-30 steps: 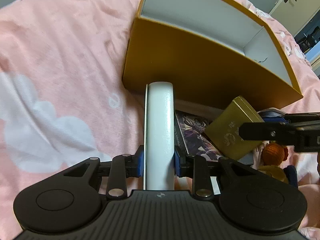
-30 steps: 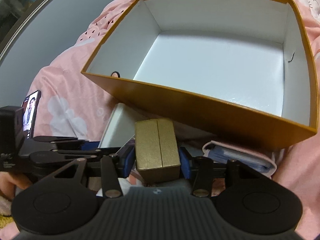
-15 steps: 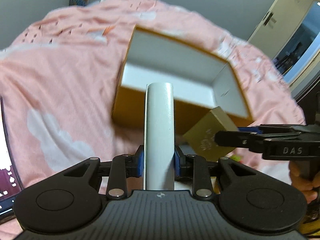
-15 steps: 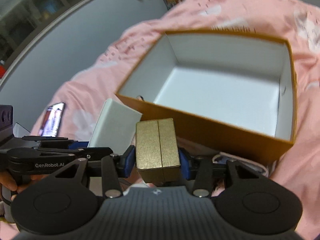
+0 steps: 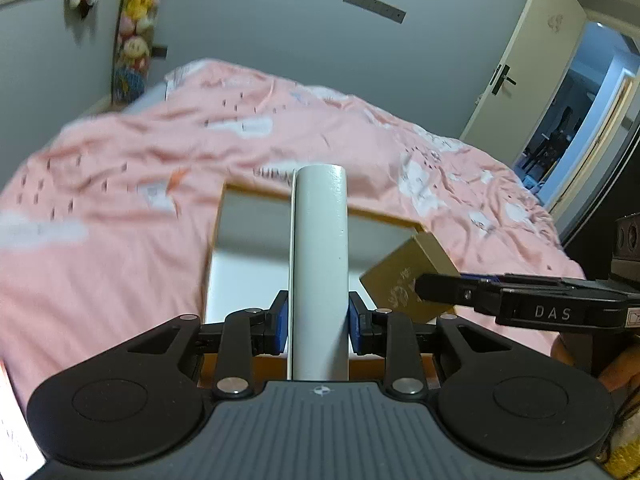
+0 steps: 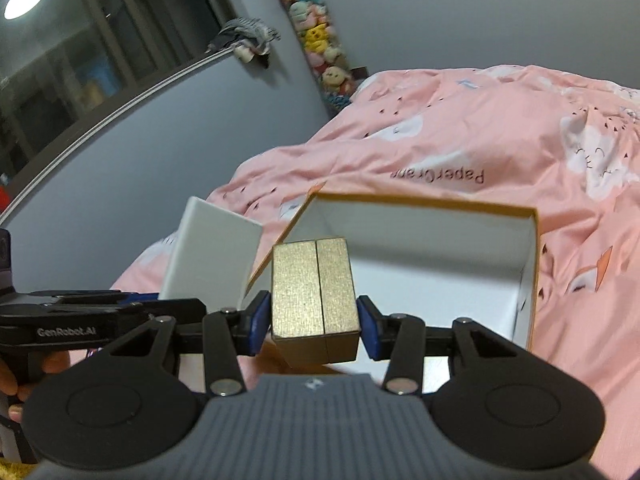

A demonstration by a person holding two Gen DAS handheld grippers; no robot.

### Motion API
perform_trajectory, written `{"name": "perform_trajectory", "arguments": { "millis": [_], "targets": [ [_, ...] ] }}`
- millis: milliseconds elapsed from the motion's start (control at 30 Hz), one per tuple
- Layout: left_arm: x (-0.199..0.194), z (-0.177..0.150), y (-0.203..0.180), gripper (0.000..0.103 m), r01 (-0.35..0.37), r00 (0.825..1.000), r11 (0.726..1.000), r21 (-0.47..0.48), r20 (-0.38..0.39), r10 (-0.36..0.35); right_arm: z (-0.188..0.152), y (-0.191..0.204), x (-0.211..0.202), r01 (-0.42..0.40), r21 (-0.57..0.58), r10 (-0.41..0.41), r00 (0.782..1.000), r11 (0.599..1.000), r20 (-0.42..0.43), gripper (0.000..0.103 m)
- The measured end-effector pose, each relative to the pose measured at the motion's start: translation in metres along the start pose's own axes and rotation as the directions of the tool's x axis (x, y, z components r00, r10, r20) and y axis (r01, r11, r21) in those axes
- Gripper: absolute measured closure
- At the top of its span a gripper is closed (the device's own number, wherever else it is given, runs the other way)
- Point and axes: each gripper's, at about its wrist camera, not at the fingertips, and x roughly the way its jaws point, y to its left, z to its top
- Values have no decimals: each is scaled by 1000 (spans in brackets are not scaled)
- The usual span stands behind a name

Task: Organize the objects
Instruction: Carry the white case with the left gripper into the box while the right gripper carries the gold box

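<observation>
My left gripper (image 5: 318, 318) is shut on a flat white box (image 5: 319, 256), held edge-up above the near side of the open golden-brown storage box (image 5: 240, 220) with a white inside. In the right wrist view the same white box (image 6: 212, 256) hangs left of the storage box (image 6: 532, 264). My right gripper (image 6: 314, 320) is shut on a small gold box (image 6: 314, 292), lifted in front of the storage box; from the left wrist view this gold box (image 5: 404, 276) hangs at the right, with the right gripper's finger across it.
The storage box lies on a bed with a pink cloud-print cover (image 5: 120, 200). Grey walls stand behind, with a hanging column of plush toys (image 6: 320, 44) and a window (image 6: 60, 60). A white door (image 5: 520, 80) stands open at the right. A person's hand (image 6: 16, 376) holds the left gripper's handle.
Both grippers have risen with their boxes and tilted up, so the storage box now sits lower and smaller in view and the room's walls show. The items left on the bed have dropped out of sight.
</observation>
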Motion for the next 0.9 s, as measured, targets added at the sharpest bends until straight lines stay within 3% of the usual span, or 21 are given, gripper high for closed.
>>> {"name": "perform_trajectory", "arguments": {
  "millis": [200,433,633,900],
  "targets": [
    [68,27,4,71,-54,996,998,25,-74,56,13,-31,40,63,72,-61,998,995,-29,55],
    [142,30,0,71,-142,973,983,117,-165,161,4,-60,82,87,119,-73,990,989,-117,55],
    [183,15,-18,70,-282,927,911,299,-160,339,2,-70,112,102,102,-83,981,989,-176,55],
    [215,0,-26,70,-422,828,762,491,-134,545,-4,-76,132,124,76,-105,971,989,-214,55]
  ]
}}
